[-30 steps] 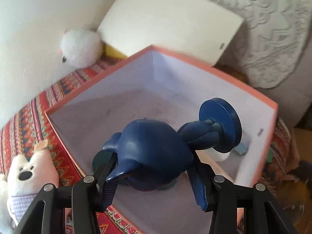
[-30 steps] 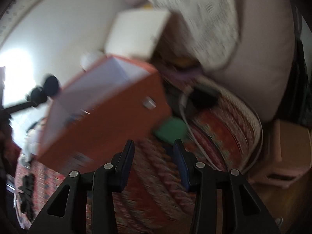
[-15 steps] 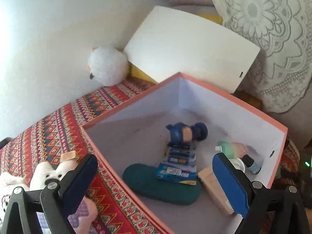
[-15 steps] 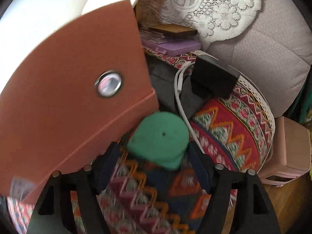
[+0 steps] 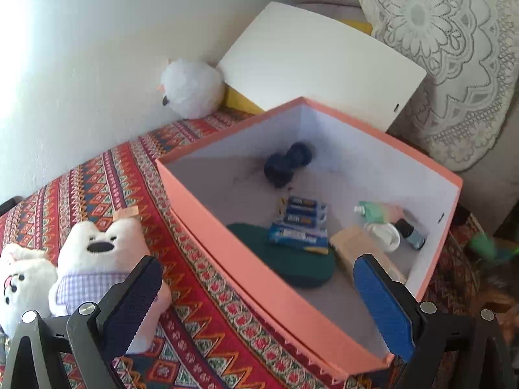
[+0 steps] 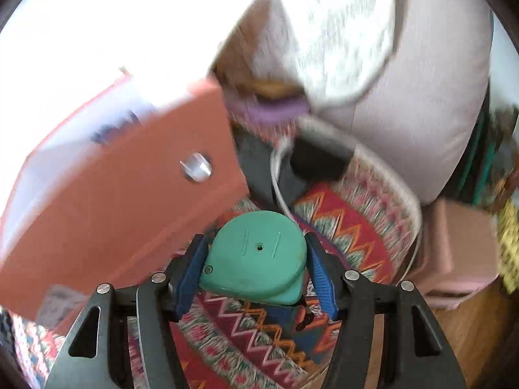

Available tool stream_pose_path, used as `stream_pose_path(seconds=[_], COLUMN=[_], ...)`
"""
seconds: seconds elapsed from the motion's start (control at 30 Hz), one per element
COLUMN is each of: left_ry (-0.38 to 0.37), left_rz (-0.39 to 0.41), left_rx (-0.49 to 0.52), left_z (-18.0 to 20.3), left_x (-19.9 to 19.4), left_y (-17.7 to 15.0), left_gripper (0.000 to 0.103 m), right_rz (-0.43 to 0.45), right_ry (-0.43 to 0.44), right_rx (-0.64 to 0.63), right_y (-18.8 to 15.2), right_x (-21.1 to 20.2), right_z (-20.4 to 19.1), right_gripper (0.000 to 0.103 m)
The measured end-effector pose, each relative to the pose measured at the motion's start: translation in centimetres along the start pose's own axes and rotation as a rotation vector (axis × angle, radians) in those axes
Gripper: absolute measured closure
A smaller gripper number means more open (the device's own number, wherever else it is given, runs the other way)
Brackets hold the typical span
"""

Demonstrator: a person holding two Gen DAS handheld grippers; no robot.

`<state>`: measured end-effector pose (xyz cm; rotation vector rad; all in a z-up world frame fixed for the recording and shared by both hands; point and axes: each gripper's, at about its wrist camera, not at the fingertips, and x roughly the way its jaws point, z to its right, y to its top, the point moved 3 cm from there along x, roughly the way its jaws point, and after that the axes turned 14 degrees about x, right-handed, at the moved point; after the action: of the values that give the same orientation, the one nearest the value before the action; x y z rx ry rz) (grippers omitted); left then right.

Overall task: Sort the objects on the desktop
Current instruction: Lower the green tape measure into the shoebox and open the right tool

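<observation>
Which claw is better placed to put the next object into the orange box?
Right. The right claw is shut on the green tape measure, beside the orange box. The left claw is open and holds nothing.

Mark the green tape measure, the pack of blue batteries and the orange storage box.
Green plastic tape measure (image 6: pixel 256 256): right wrist view, flat top face.
Pack of blue batteries (image 5: pixel 300 223): left wrist view, middle of pack.
Orange cardboard storage box (image 5: pixel 246 259): left wrist view, near outer wall.
</observation>
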<state>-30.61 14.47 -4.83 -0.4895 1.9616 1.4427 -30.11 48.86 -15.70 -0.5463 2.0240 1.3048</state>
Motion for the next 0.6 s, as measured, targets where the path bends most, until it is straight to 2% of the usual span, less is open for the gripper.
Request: stream_pose_path(seconds=[0.17, 0.27, 0.47, 0.53, 0.6], left_ry=[-0.001, 0.015, 0.051, 0.057, 0.066], left_rz=[-0.004, 0.001, 0.003, 0.004, 0.009], left_rx=[-0.028, -0.04, -0.089, -0.111, -0.126], left_z=[-0.8, -1.6, -4.7, -5.8, -6.8], left_x=[-0.6, -1.3, -3.0, -3.5, -4.2], left_y=[-1.2, -1.8, -3.7, -4.4, -5.1], left_gripper=[0.005, 0.005, 0.005, 0.005, 0.005], right_rz=[0.164, 0.219, 0.218, 0.174, 0.145], right_ry=[0.071, 0.118, 0.199, 0.184, 0.133], right_rx=[-0.121, -0.2, -0.293, -0.335, -0.336], right_y=[2.5, 3.8, 5.3, 6.0, 6.6], right_x=[-6.8, -8.2, -6.2, -4.1, -2.7], right_z=[-5.3, -9.7, -17.9, -20.6, -22.0], right_gripper=[0.04, 0.04, 0.04, 0.039, 0.032])
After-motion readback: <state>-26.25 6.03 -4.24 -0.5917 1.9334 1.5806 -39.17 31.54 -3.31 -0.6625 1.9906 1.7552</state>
